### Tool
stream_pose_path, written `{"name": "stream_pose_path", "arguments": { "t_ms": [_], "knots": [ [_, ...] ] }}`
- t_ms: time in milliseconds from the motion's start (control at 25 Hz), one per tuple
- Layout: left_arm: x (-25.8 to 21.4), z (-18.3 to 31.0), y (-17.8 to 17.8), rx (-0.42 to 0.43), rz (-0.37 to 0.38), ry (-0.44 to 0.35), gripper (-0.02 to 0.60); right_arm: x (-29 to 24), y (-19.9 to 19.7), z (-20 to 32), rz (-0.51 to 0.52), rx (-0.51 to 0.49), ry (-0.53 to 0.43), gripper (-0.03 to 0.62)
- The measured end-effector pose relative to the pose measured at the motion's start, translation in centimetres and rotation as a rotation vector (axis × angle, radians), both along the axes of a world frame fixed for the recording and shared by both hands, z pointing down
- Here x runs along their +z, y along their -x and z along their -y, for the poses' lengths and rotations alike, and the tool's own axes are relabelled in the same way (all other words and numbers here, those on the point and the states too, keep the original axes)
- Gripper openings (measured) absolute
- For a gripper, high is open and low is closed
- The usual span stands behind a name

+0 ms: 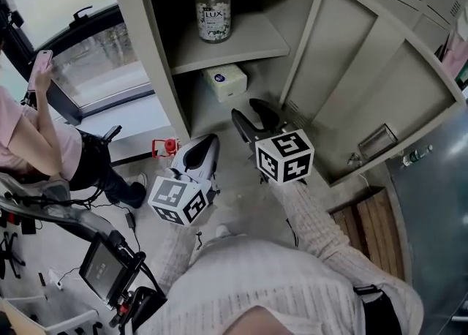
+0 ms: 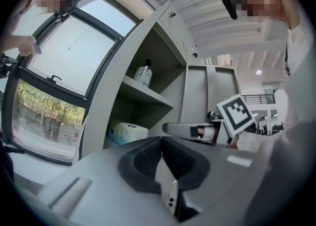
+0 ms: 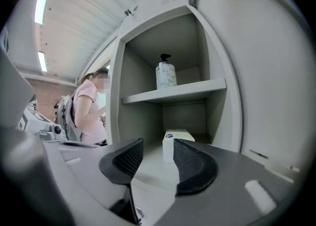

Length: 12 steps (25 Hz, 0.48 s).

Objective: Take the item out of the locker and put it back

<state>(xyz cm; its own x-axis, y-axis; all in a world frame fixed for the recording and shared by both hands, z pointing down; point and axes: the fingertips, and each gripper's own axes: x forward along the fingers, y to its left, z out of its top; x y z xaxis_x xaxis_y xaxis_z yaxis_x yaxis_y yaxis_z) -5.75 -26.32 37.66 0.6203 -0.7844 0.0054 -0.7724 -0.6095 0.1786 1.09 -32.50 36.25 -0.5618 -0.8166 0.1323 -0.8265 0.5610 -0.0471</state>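
An open grey locker (image 1: 157,48) has a pump bottle (image 1: 213,15) on its upper shelf and a white box (image 1: 225,81) on the floor of the lower compartment. My right gripper (image 1: 250,113) is just outside the lower compartment, pointed at the box. In the right gripper view its pads (image 3: 193,163) stand apart with nothing between them; the box (image 3: 174,141) and the bottle (image 3: 166,74) lie farther in. My left gripper (image 1: 208,140) hangs lower left of the opening. In the left gripper view its jaws (image 2: 161,141) meet at the tips, empty, and the box (image 2: 127,132) shows beyond.
The locker door (image 1: 380,85) swings open to the right. A person in pink (image 1: 36,136) stands at the left by a window (image 1: 102,63). A wooden crate (image 1: 369,224) sits lower right, and a screen on a stand (image 1: 102,268) lower left.
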Motion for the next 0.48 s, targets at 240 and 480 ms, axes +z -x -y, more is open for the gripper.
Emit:
{"name": "stream_pose_path", "arguments": {
  "t_ms": [240, 480],
  "knots": [
    [-0.2, -2.4, -1.0, -0.002, -0.003, -0.007, 0.006, -0.5, -1.3, -5.4, 0.045, -0.029, -0.051, 0.044],
    [-0.2, -3.3, -2.1, 0.012, -0.018, 0.000, 0.006, -3.3, -2.2, -9.8, 0.240, -0.134, -0.148, 0.000]
  ]
}}
